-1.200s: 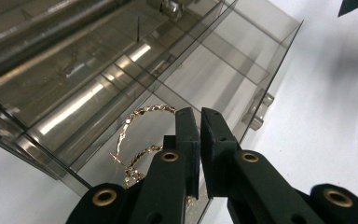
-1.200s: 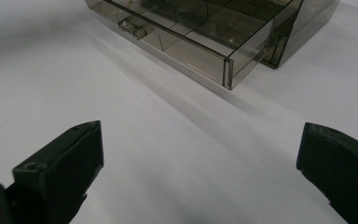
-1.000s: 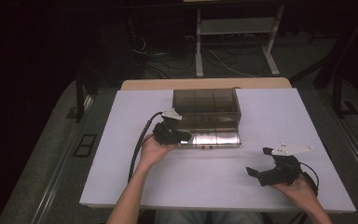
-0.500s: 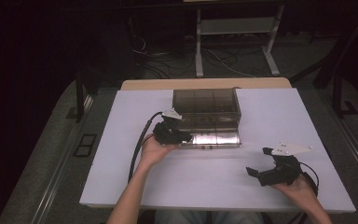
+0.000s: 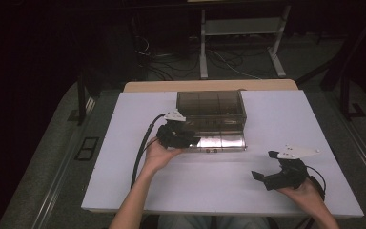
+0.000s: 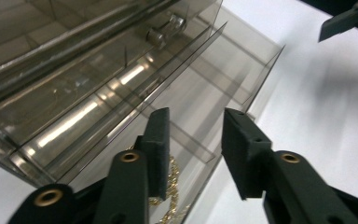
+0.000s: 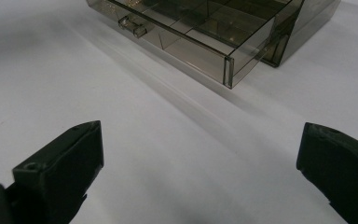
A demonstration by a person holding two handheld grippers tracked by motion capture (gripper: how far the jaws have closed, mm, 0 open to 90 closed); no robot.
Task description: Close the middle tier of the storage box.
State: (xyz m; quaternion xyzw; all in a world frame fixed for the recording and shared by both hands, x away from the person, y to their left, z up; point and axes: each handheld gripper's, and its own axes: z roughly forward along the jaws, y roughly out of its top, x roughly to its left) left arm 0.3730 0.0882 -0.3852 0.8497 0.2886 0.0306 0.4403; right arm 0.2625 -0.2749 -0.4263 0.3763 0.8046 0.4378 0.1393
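While the left claw (image 5: 187,139) hangs over the pulled-out drawer (image 5: 219,140) of the smoky clear organizer box (image 5: 210,109) at the middle of the white bench (image 5: 124,143), its jaws have just been opening and now stand partly apart with nothing pressed between them. Below them, in the drawer's left compartment, lies a gold chain (image 6: 171,183), which looks freshly dropped in. The step in hand seems to be stowing jewellery. Next, the left claw would need to lift clear, then push the drawer shut by its front. The right claw (image 5: 265,177) rests wide open on the near right of the bench, well apart from the box.
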